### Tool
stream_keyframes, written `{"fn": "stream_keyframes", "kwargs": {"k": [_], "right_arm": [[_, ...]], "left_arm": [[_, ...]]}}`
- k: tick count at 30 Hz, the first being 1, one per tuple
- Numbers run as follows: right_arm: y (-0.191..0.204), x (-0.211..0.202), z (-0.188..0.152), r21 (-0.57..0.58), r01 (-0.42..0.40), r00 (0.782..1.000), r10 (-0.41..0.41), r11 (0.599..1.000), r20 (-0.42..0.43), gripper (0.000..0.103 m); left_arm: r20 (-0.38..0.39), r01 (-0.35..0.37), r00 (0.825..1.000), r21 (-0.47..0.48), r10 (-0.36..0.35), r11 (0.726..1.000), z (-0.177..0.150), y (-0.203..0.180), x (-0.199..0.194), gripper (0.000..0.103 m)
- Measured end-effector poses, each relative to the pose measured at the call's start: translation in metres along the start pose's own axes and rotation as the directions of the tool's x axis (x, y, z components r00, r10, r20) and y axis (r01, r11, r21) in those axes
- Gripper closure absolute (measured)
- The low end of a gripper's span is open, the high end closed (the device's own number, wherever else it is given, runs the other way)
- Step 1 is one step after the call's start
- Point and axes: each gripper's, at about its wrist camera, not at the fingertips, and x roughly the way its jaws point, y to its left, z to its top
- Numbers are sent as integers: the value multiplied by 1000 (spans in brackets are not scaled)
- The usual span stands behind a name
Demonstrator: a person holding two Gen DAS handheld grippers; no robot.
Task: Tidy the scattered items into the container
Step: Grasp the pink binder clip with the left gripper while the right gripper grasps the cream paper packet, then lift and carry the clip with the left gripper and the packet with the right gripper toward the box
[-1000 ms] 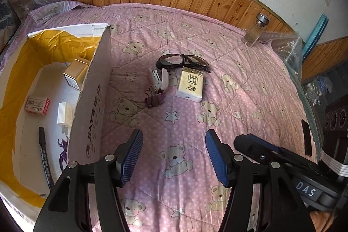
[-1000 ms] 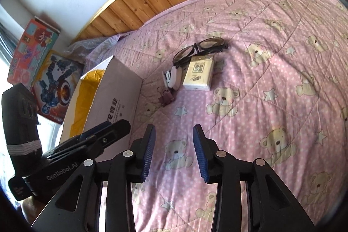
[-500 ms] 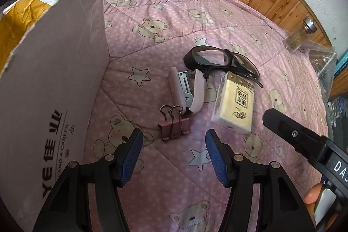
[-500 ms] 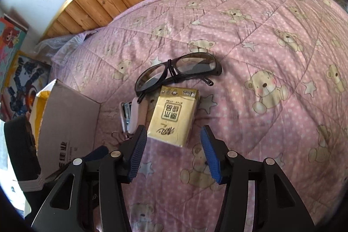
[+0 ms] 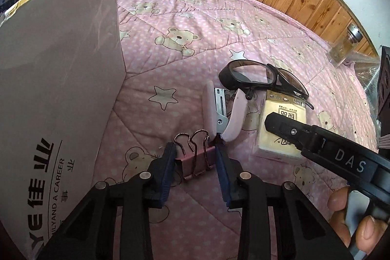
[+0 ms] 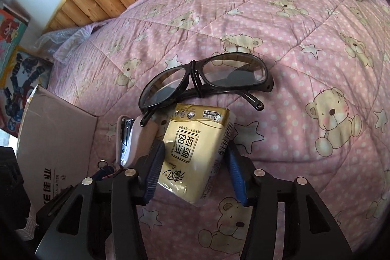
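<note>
Two grippers are working over the pink bear-print bedspread (image 6: 304,23). The left gripper (image 5: 195,150) is straddling the pink binder clip (image 5: 195,162), its fingers apparently clamping the clip's sides beside the cardboard box (image 5: 56,79). The right gripper (image 6: 195,157) is bracketing the tissue pack (image 6: 195,150), fingers apart, near the black glasses (image 6: 204,79) and stapler (image 6: 129,140).

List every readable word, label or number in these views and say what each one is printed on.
"DAS": on the right hand-held gripper, seen from the left wrist.
"YE", "ILYAND A CAREER", cut off at the edge, plus large Chinese characters: on the cardboard box.
Large Chinese characters, seen upside down and not clear enough to quote: on the gold tissue pack.
Fine print along the pack's top edge: too small to read.
</note>
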Motion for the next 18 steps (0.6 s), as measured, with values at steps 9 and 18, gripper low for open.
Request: {"fn": "stream_keyframes", "kwargs": {"k": [9, 18], "right_arm": [[-1, -12, 4, 28, -68, 997, 67, 997, 38, 76], [2, -42, -10, 49, -78, 994, 73, 996, 86, 81]], "left_arm": [[44, 32, 999, 11, -32, 999, -2, -4, -22, 69], [40, 49, 998, 4, -49, 999, -8, -4, -36, 69]]}}
